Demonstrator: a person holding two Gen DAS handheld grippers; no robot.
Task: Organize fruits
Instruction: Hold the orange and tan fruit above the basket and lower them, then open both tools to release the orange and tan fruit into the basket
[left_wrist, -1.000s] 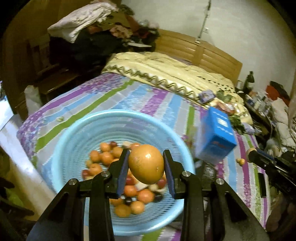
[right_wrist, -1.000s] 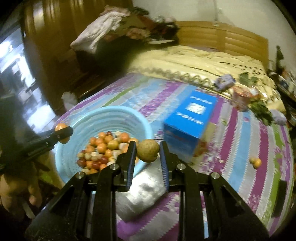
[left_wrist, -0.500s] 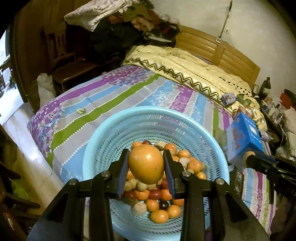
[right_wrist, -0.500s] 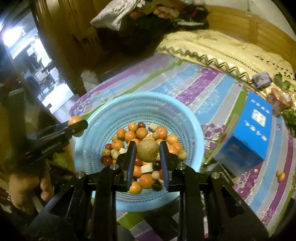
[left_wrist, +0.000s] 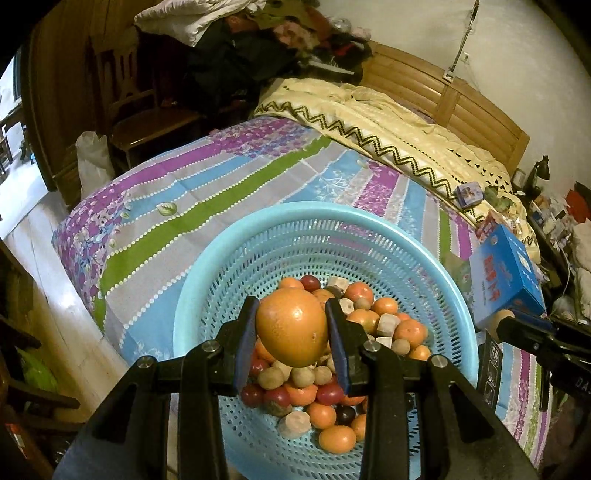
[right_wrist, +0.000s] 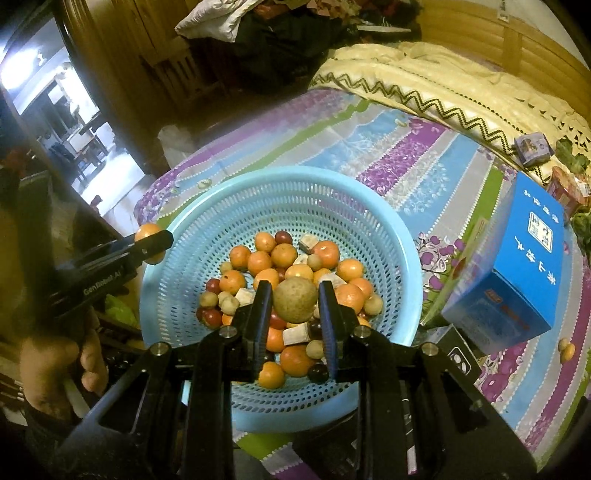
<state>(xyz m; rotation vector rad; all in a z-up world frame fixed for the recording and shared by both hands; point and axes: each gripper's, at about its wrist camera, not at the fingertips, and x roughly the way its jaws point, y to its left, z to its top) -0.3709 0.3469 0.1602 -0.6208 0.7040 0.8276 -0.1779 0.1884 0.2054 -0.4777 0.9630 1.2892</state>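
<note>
Where smooth fruit (left_wrist: 334, 373) heaps, a perforated plastic basket (left_wrist: 280, 240) curves.

The left gripper (right_wrist: 149, 242), seen from the right wrist camera, bears white lettering along its black arm that reads "GenRobot.AI". The blue box (right_wrist: 517, 273) carries white characters on its top and a white label; these are too small and skewed to read

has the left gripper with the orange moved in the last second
Yes. The left gripper, shut on the orange fruit, has shifted left relative to the blue box, now over the blue basket.
</note>
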